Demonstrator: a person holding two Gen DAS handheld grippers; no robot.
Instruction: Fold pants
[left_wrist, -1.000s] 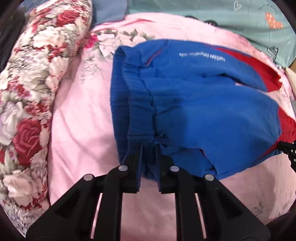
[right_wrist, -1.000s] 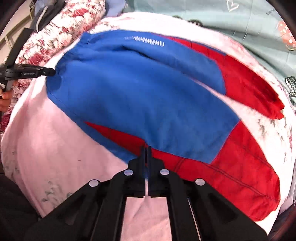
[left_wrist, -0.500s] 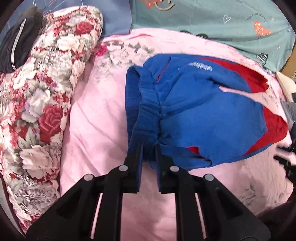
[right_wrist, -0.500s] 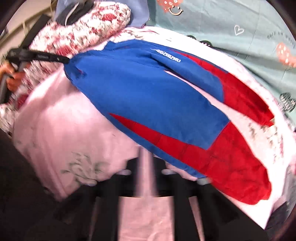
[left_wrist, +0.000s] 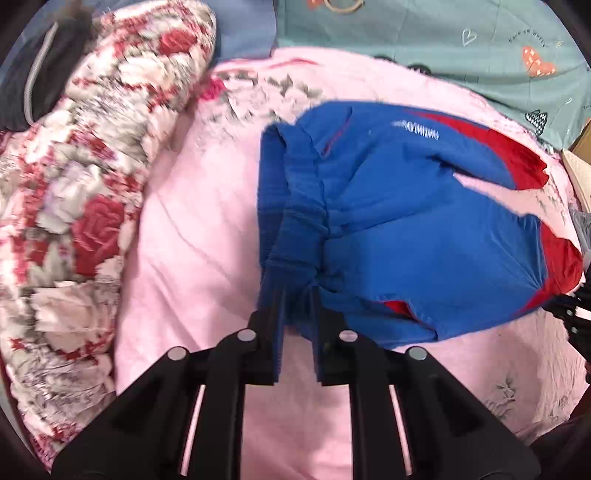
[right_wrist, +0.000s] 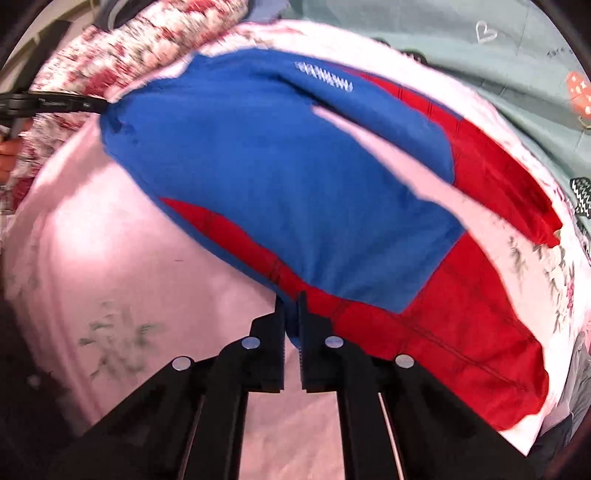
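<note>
Blue pants with red lower legs (left_wrist: 424, 236) lie spread on the pink bed sheet (left_wrist: 207, 240), legs toward the right. My left gripper (left_wrist: 297, 295) pinches the bunched blue waistband and holds it lifted, its jaws still closing tighter on the cloth. In the right wrist view the pants (right_wrist: 295, 166) fill the middle. My right gripper (right_wrist: 291, 306) is closing on the near leg's edge, where blue meets red, with cloth between the pads. The left gripper (right_wrist: 55, 105) shows at the far left of that view, held by a hand (right_wrist: 9, 155).
A rolled floral quilt (left_wrist: 92, 184) runs along the left of the bed, with a dark garment (left_wrist: 37, 74) behind it. A teal printed sheet (left_wrist: 443, 40) lies at the back. A cardboard box corner (left_wrist: 583, 144) shows at the right edge.
The left gripper rose and drew back with the waistband, bunching it. The right gripper let go of the leg's edge, shifted, and has closed on that edge again.
</note>
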